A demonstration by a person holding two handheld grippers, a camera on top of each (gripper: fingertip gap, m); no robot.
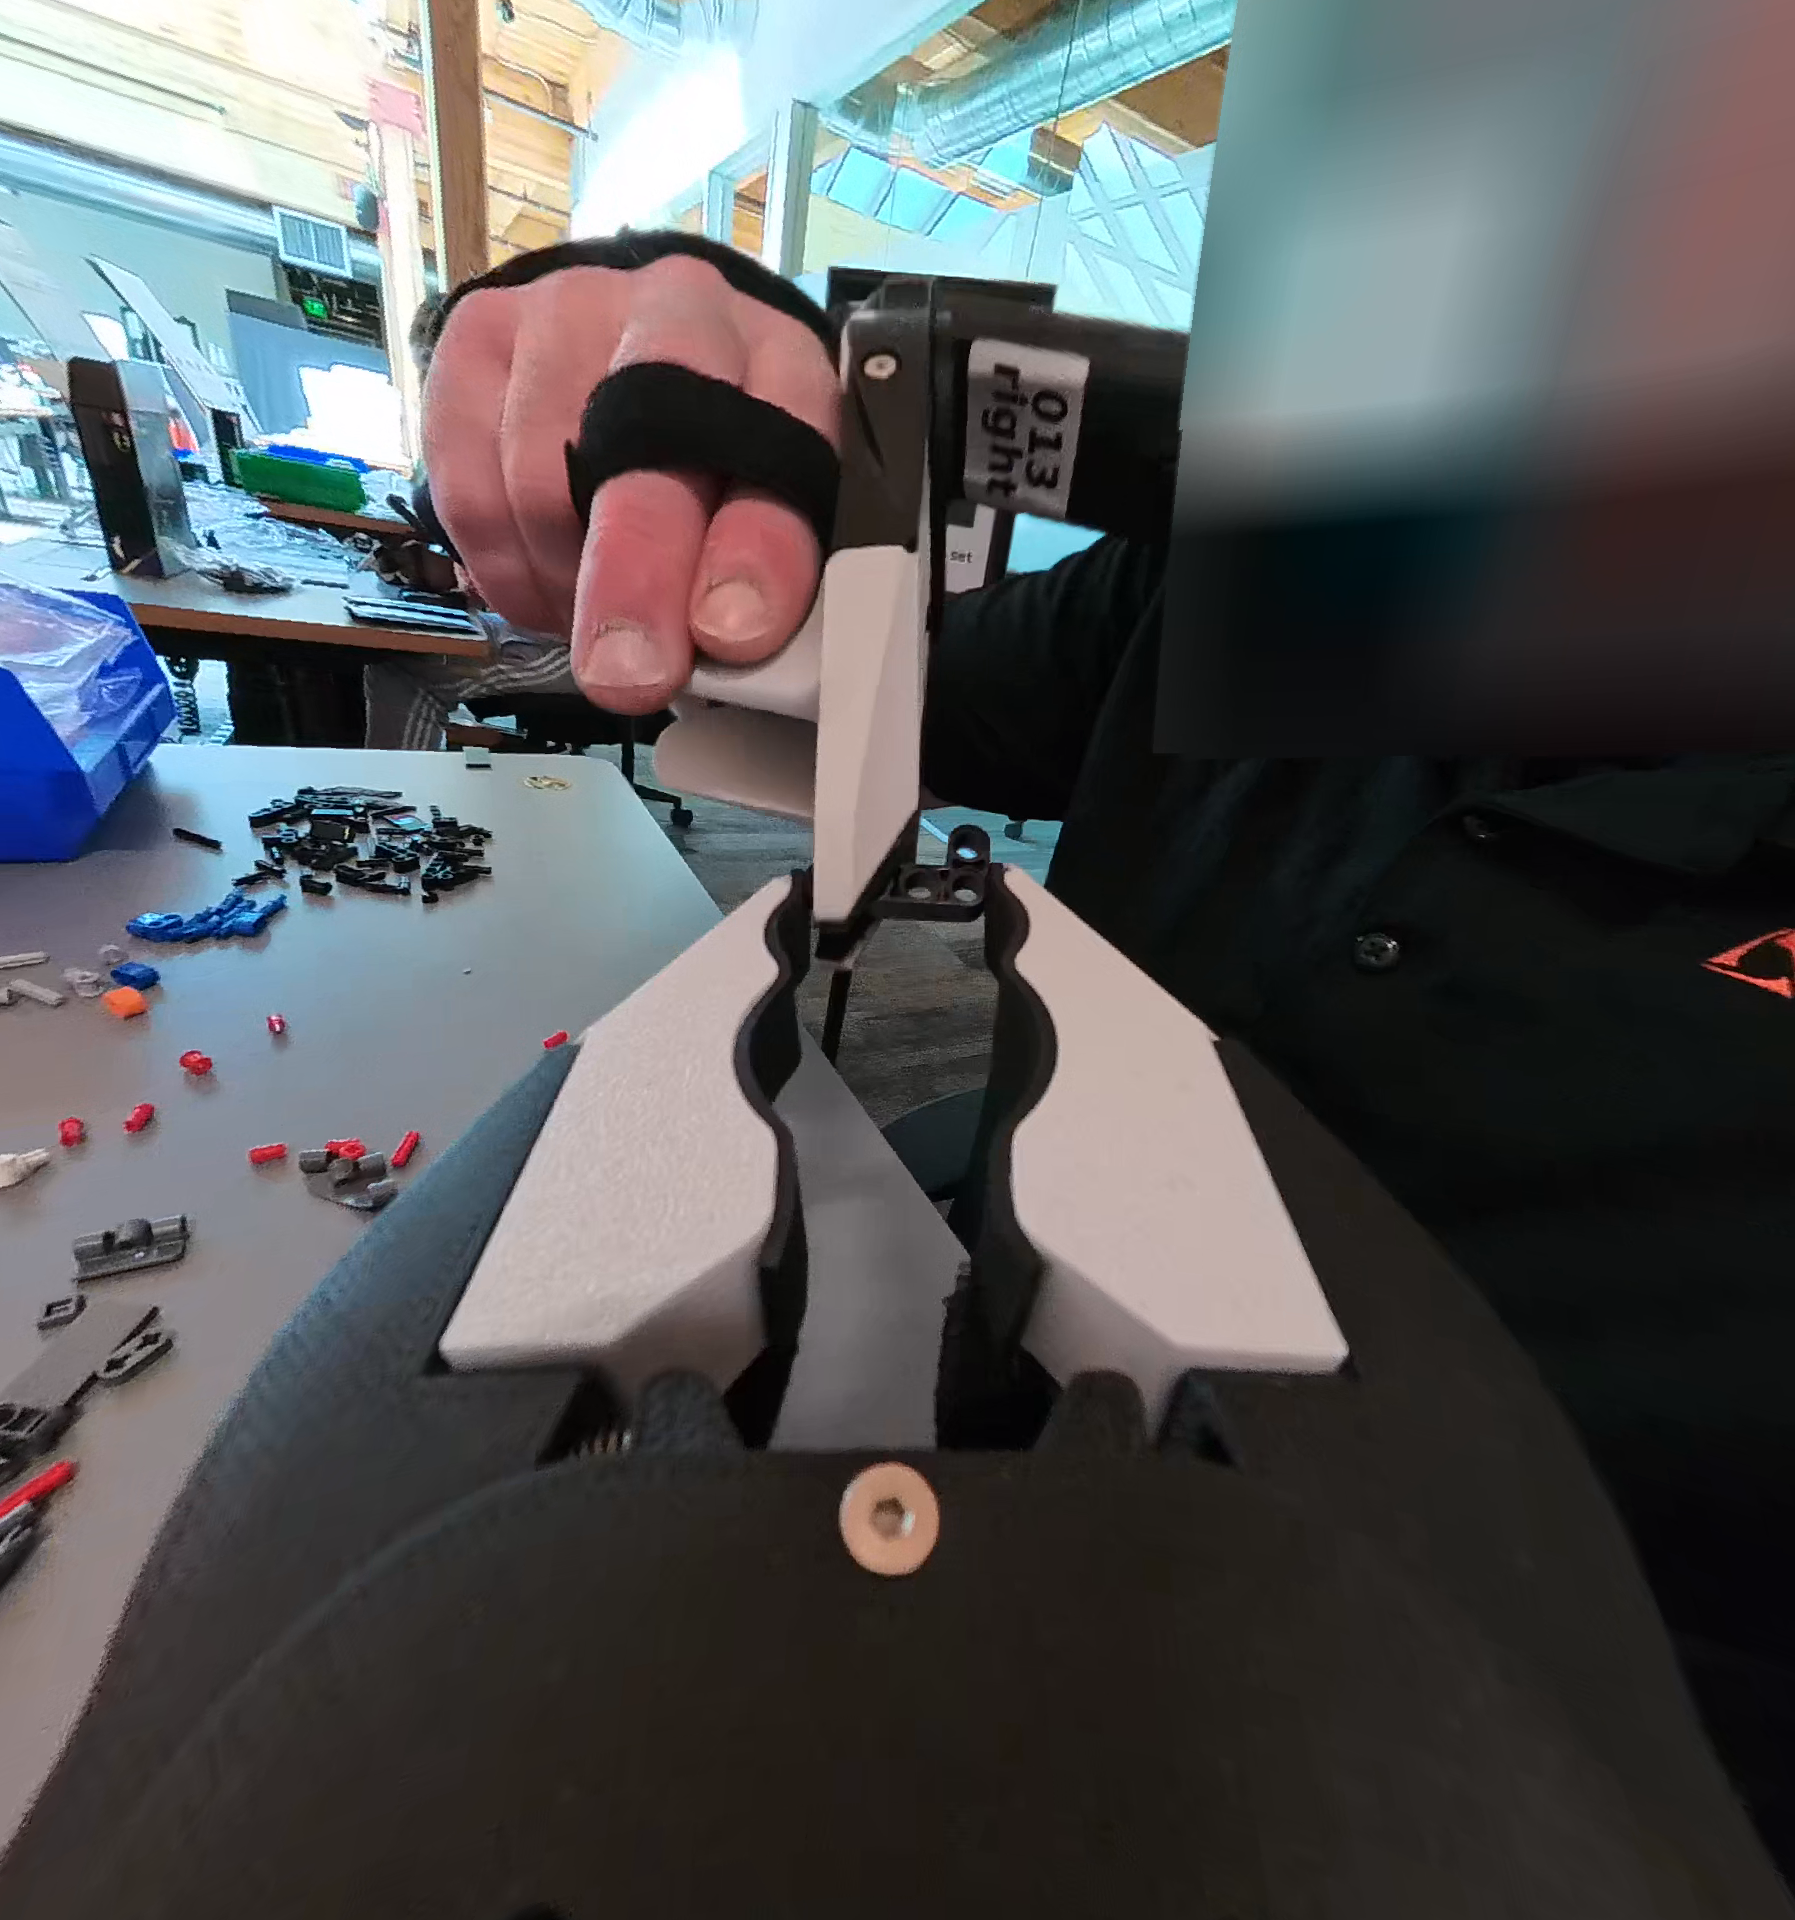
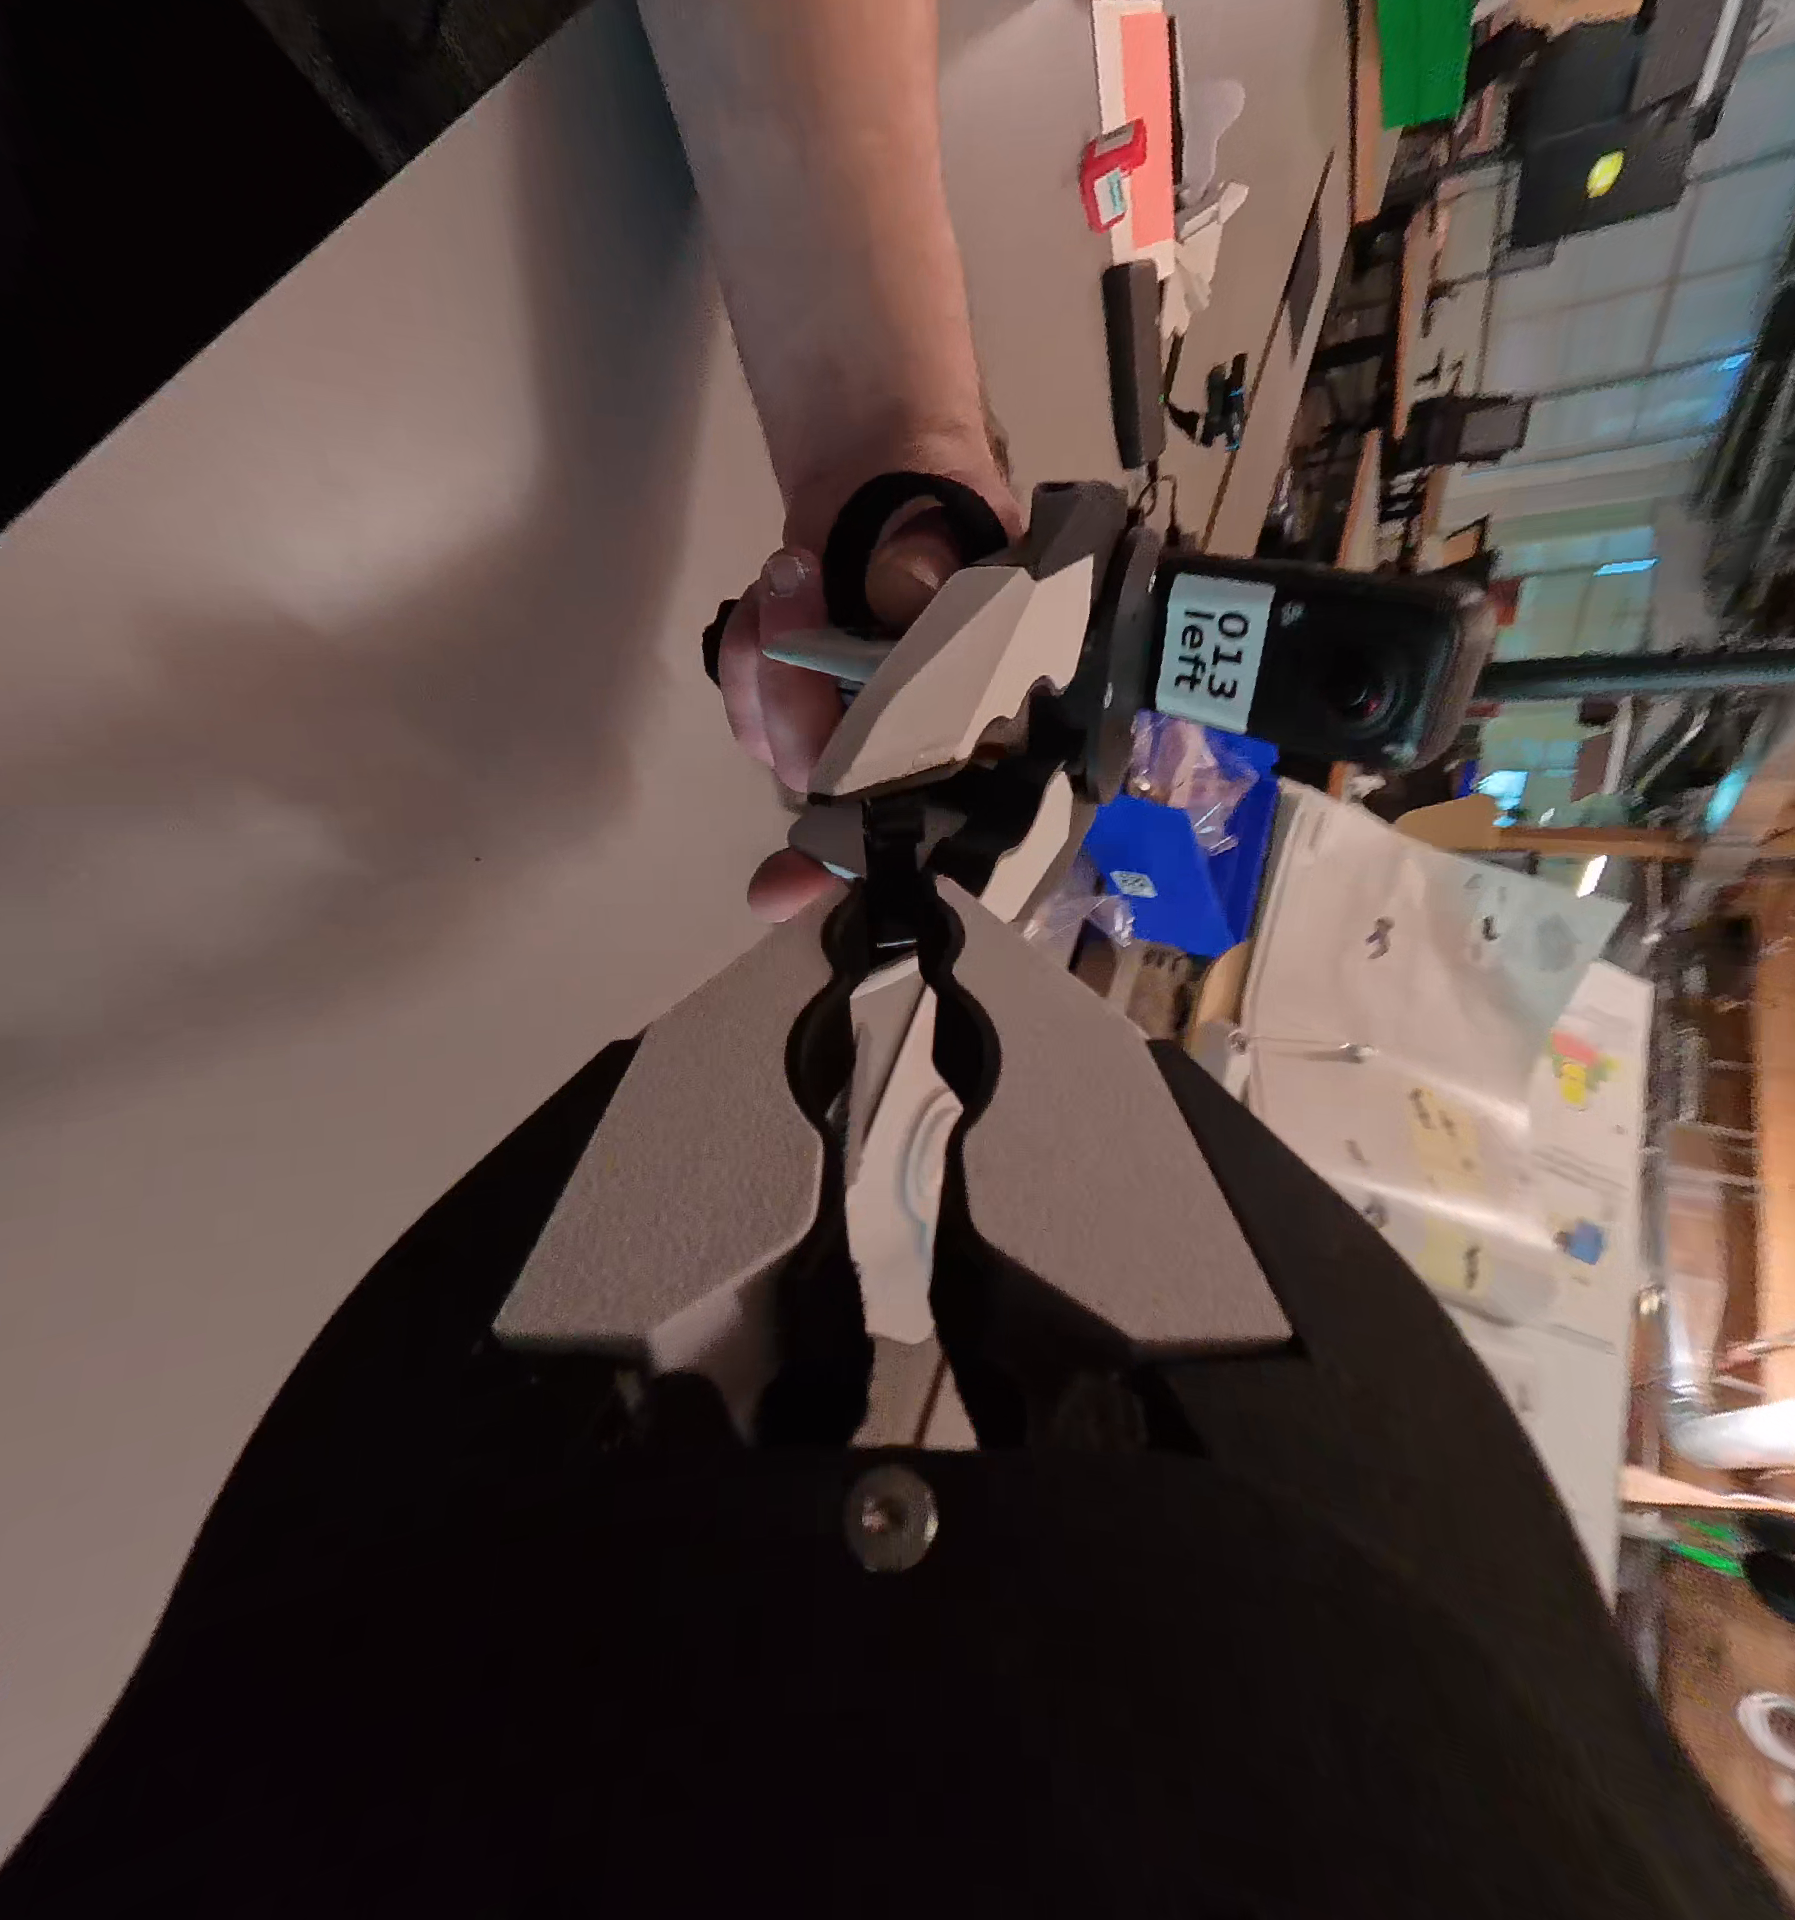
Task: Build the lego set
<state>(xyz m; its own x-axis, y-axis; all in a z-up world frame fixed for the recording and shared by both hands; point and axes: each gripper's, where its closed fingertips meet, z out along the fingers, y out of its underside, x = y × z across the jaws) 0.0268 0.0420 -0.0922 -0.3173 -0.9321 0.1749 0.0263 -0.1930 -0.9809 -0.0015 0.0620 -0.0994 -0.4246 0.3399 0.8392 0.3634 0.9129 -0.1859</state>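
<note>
right gripper [image 2: 891,940] clamping black piece [image 2: 888,883]

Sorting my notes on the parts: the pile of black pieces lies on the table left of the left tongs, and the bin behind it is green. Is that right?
One slip: the bin is blue, not green, as the left wrist view shows. The rest holds: the black pieces lie on the table, left of the left tongs.

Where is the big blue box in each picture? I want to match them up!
Left wrist view: the blue bin sits at the far left edge, on the grey table beyond the loose small parts.
Right wrist view: the blue bin is right of centre, just below the other gripper's camera.
Shared landmark: the black holed piece where both grippers meet.
</note>
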